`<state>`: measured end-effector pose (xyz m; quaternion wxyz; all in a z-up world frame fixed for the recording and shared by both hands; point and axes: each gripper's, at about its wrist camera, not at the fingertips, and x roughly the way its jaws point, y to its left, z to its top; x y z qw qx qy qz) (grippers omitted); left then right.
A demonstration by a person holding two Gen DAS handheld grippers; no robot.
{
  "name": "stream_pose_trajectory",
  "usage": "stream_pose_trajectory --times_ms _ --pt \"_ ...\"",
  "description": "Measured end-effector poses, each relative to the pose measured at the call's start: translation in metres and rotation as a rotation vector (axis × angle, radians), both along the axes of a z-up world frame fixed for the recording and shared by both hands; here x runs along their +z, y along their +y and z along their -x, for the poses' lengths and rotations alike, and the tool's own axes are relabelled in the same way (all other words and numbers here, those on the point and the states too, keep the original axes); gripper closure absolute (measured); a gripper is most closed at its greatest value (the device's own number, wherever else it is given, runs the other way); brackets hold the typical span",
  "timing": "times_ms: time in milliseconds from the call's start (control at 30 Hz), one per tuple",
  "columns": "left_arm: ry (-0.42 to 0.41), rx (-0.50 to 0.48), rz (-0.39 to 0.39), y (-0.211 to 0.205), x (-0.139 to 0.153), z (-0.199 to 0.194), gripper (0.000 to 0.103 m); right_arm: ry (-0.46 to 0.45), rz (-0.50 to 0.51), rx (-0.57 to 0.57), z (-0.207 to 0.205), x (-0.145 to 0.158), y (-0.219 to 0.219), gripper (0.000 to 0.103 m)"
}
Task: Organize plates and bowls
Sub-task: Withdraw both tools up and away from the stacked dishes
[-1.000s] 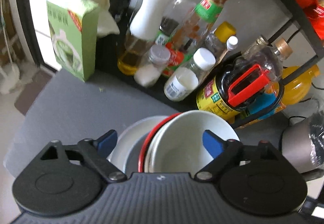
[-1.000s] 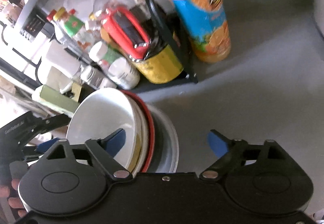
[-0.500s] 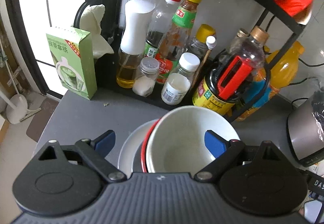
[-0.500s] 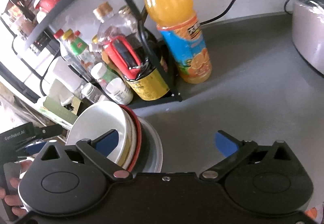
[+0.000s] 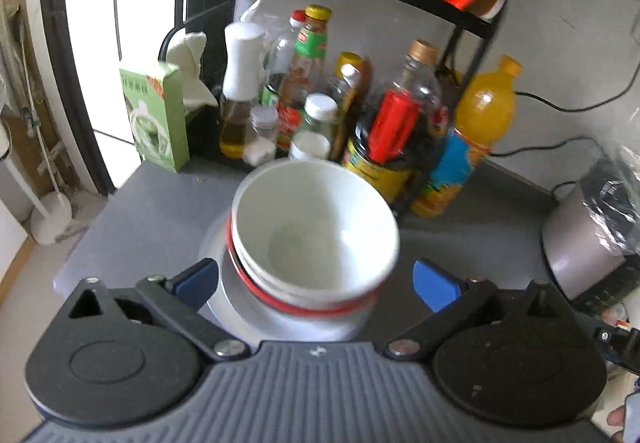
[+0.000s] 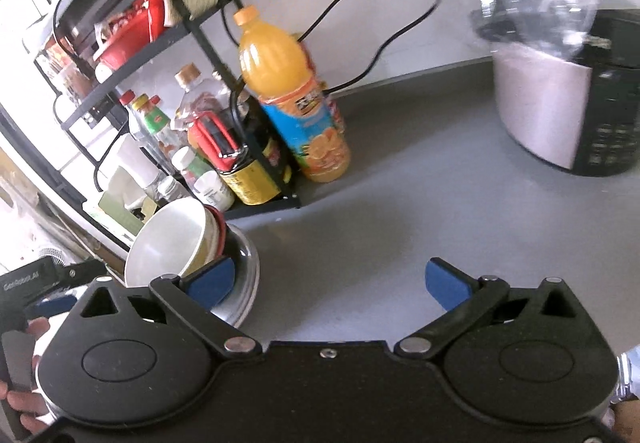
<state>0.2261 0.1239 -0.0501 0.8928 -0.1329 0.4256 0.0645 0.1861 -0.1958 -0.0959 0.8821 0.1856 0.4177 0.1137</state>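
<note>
Your left gripper (image 5: 316, 281) is opening around the bowls (image 5: 316, 231), not touching; right gripper (image 6: 328, 281) wide, empty.

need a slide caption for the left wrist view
Left gripper, jaws opening and empty, above white bowls nested on a plate before a rack of bottles.

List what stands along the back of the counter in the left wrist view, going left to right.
Green box → white-capped oil bottle → green-labelled sauce bottle → red-handled jug → orange juice bottle → steel cooker.
</note>
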Motion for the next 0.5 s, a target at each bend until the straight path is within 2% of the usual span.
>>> stream_pose_trajectory --times_ms 67,167,400,500 --pt "0.0 0.007 0.028 -0.009 0.004 0.014 0.0 -0.018 0.019 -0.012 0.012 0.003 -0.011 0.0" --pt "-0.014 0.007 0.005 -0.028 0.01 0.035 0.0 -0.038 0.023 -0.022 0.028 0.008 -0.026 0.0" --pt "-0.048 0.006 -0.016 -0.064 0.023 0.075 0.0 -0.07 0.059 0.082 0.057 0.024 -0.042 0.0" --pt "-0.044 0.003 0.017 -0.074 0.025 0.089 0.0 -0.086 0.061 0.104 0.071 0.03 -0.05 0.0"
